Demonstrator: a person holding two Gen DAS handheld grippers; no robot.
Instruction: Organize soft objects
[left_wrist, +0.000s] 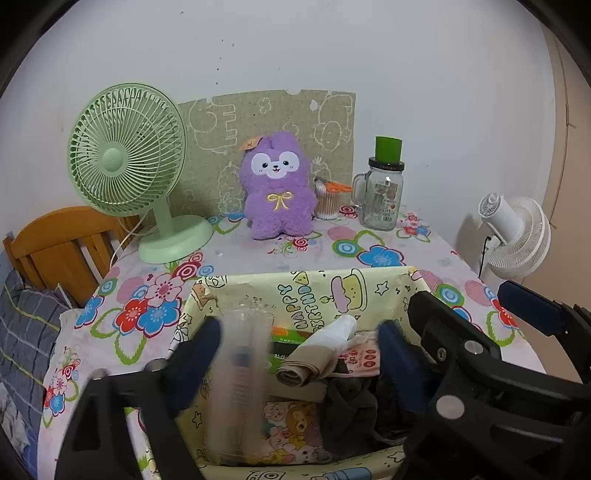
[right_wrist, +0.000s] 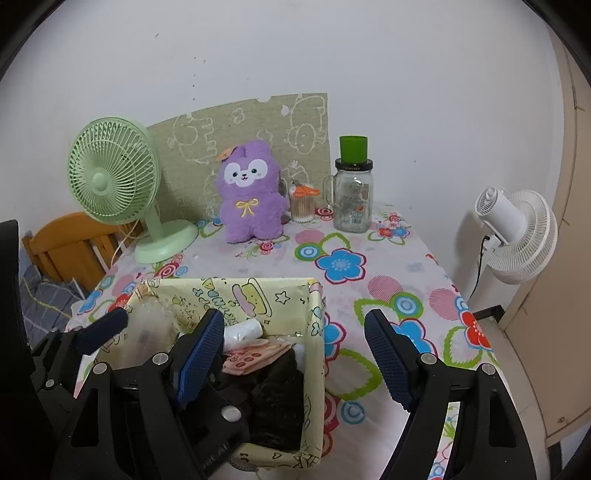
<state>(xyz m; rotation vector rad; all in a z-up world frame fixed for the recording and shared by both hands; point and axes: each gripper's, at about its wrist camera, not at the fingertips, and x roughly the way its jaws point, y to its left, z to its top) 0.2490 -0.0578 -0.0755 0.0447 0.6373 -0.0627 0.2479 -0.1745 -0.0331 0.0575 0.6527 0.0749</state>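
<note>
A yellow cartoon-print box (left_wrist: 317, 291) (right_wrist: 314, 332) stands at the table's near edge, holding soft items: a white roll (left_wrist: 332, 332) (right_wrist: 242, 330), a beige folded cloth (left_wrist: 299, 365), a pink printed cloth (right_wrist: 255, 354) and dark fabric (left_wrist: 351, 402) (right_wrist: 277, 391). My left gripper (left_wrist: 299, 350) hangs open over the box; a blurred clear plastic packet (left_wrist: 238, 373) (right_wrist: 149, 336) falls between its fingers. My right gripper (right_wrist: 295, 354) is open and empty over the box's right wall. A purple plush toy (left_wrist: 279, 188) (right_wrist: 251, 194) sits upright at the back.
On the flowered tablecloth (right_wrist: 369, 266) stand a green desk fan (left_wrist: 125, 162) (right_wrist: 114, 173), a glass jar with green cap (left_wrist: 382, 192) (right_wrist: 352, 195), and a cotton swab cup with orange scissors (left_wrist: 327, 199). A white fan (right_wrist: 517, 232) stands right, a wooden headboard (left_wrist: 62, 243) left.
</note>
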